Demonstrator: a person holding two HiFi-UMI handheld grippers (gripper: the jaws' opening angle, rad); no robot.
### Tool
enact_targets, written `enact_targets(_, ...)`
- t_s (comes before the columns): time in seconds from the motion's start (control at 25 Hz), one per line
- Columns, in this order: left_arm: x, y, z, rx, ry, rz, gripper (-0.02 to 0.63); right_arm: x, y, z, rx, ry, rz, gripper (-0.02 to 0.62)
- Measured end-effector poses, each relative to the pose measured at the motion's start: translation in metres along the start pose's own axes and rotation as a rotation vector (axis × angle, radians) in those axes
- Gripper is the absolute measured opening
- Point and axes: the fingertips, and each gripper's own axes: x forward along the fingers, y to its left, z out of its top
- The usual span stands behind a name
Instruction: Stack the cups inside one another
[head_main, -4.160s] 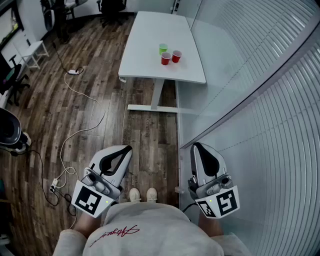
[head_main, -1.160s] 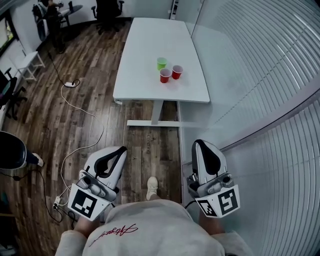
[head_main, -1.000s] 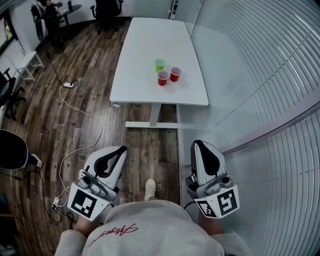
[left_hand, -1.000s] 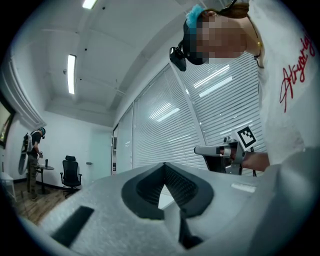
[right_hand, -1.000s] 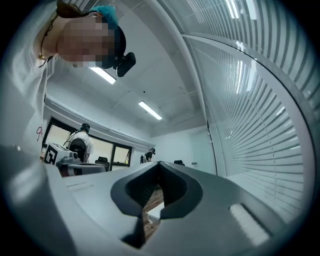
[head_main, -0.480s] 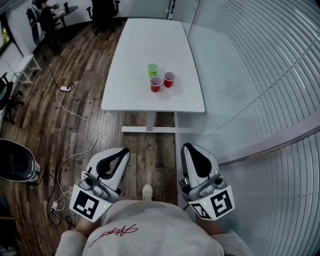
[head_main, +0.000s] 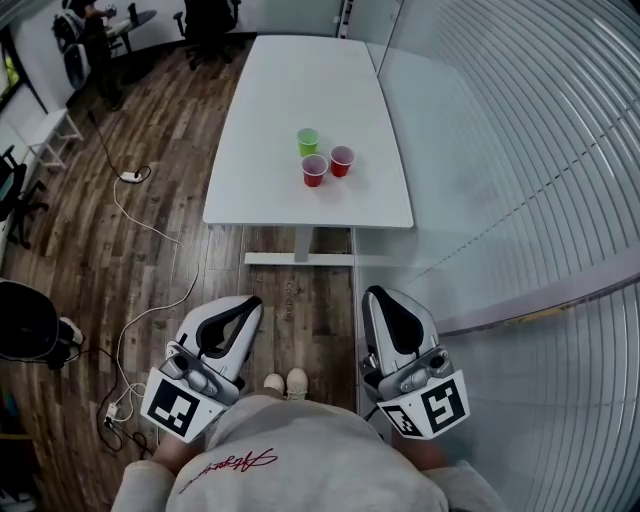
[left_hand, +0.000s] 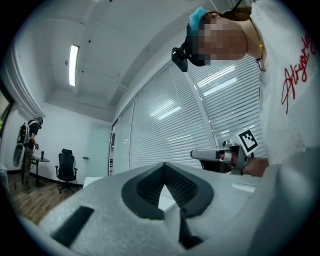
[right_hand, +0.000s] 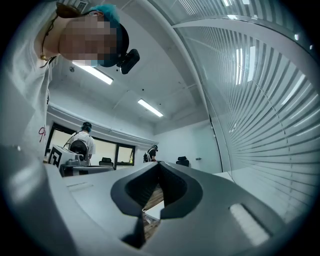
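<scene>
While green cup (head_main: 307, 141), left red cup (head_main: 314, 170) and right red cup (head_main: 342, 160) sit close together on the table (head_main: 270, 120), both grippers are well short of them.
Jaws of left gripper (head_main: 250, 303) and right gripper (head_main: 378, 297) fully closed, empty. Suggest stepping to the table edge, then opening before reaching.

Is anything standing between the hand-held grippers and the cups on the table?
Nothing visible: left hand-held gripper and right hand-held gripper sit short of the table, with bare tabletop before the red cups and green cup.
</scene>
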Motion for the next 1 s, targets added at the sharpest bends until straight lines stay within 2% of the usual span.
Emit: enact_targets(1.0,0.007,0.002,0.008,0.044,-0.017,0.053,-0.005,-0.005,-0.023,0.005,-0.019,0.008,-0.002,0.002)
